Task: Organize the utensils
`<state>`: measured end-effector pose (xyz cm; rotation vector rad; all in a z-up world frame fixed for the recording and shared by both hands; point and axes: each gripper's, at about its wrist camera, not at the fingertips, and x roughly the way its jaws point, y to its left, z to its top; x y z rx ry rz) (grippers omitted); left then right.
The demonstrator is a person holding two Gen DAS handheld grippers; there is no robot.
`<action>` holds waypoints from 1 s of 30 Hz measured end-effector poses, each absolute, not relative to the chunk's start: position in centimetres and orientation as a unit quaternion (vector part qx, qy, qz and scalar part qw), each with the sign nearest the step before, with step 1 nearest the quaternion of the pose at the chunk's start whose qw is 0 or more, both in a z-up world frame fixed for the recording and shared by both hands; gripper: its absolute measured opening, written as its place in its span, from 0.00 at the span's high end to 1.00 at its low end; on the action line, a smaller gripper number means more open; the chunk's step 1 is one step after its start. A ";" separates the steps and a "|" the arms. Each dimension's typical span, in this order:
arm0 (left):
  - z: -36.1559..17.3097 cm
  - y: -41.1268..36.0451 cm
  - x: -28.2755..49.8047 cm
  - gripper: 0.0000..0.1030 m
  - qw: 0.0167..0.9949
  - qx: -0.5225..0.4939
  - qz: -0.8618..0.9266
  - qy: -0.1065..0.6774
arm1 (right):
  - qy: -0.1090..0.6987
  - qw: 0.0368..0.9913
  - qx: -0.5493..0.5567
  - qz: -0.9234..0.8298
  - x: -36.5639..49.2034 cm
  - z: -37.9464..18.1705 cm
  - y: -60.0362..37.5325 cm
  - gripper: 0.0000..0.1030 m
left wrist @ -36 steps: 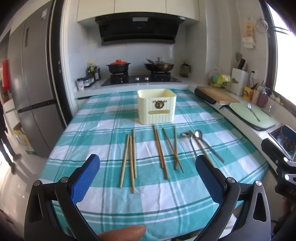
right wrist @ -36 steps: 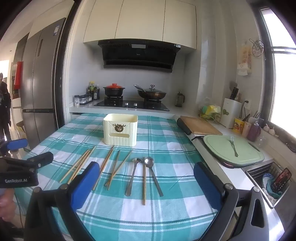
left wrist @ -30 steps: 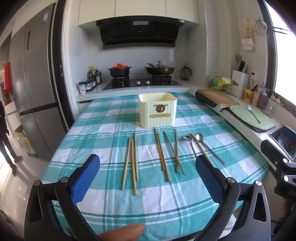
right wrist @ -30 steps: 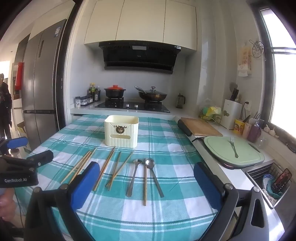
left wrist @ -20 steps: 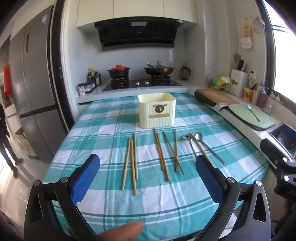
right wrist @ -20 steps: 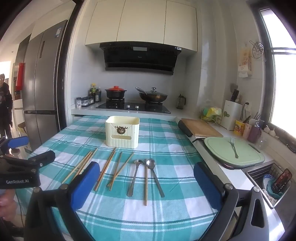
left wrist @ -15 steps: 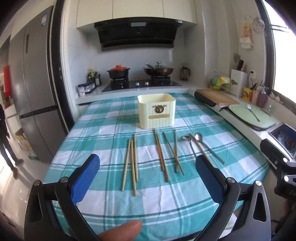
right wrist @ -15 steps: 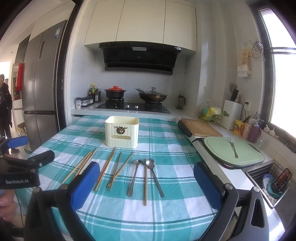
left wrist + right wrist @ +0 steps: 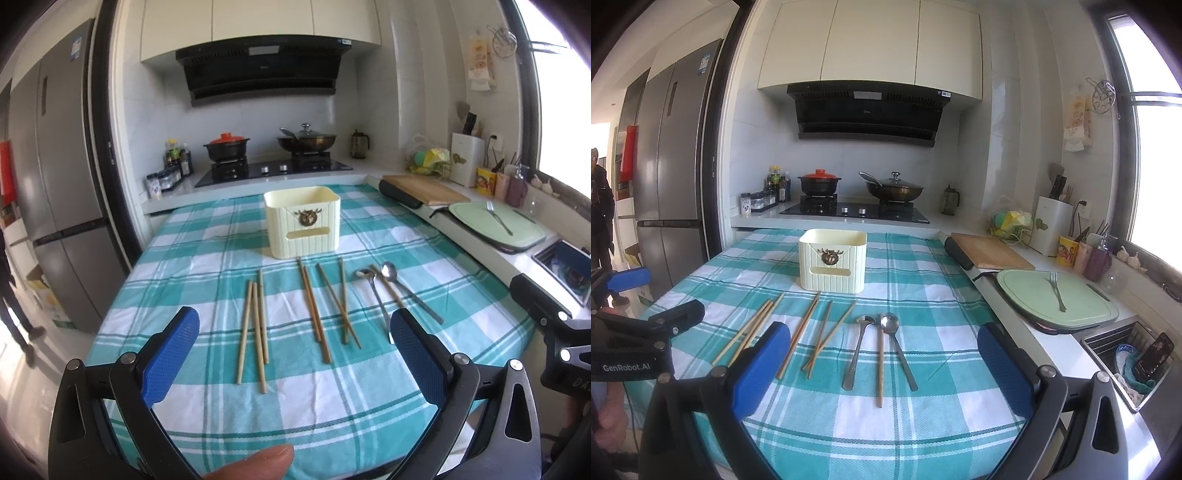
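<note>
Both grippers hang above the near edge of the surface (image 9: pixel 207 254), which is covered in a teal and white checked cloth, and neither touches anything. The left gripper (image 9: pixel 295 354) has its blue-padded fingers (image 9: pixel 171 354) spread wide and released, nothing between them. The right gripper (image 9: pixel 882 369) is the same, its fingers (image 9: pixel 759 369) spread apart and empty.

Ahead of the left gripper's fingers, a group of three wooden chopsticks (image 9: pixel 255 325) lies just beyond the left finger, side by side and pointing away. Further toward the right finger lie four more chopsticks (image 9: pixel 328 302), two close together and two crossing near their near ends. Just beyond the right finger sit two metal spoons (image 9: pixel 384 291) with a single chopstick (image 9: pixel 388 286) between them, bowls pointing away.

In the right wrist view the spoons and that single chopstick lie straight ahead between the fingers, and the other chopsticks lie beyond the left finger.

Past all the utensils, in the middle of the surface, stands a cream ribbed box (image 9: pixel 303 225), open at the top, upright and apart from the chopsticks. A fingertip (image 9: pixel 255 463) shows at the bottom edge of the left wrist view.
</note>
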<state>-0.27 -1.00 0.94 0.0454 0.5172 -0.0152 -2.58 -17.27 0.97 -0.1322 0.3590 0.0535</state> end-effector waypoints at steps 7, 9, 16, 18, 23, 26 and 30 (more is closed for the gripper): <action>1.1 -1.1 -0.7 0.00 0.969 0.018 -0.011 0.246 | 0.178 0.981 -0.066 0.027 -2.6 0.8 -17.2 0.00; 1.1 -1.0 -0.7 0.00 0.969 0.013 -0.015 0.245 | 0.179 0.981 -0.066 0.027 -2.6 0.7 -17.2 0.00; 0.9 -1.2 -0.7 0.00 0.969 0.016 -0.013 0.247 | 0.178 0.981 -0.067 0.028 -2.5 0.6 -17.2 0.00; 0.8 -1.3 -0.6 0.00 0.968 0.018 -0.013 0.251 | 0.179 0.981 -0.069 0.029 -2.5 0.6 -17.2 0.00; 0.6 -1.3 -0.4 0.00 0.966 0.019 -0.012 0.256 | 0.180 0.981 -0.069 0.030 -2.4 0.5 -17.2 0.00; 0.6 -1.3 -0.5 0.00 0.966 0.018 -0.011 0.256 | 0.180 0.981 -0.069 0.030 -2.4 0.4 -17.2 0.00; 0.6 -1.3 -0.4 0.00 0.965 0.012 -0.018 0.260 | 0.181 0.981 -0.069 0.031 -2.2 0.4 -17.0 0.00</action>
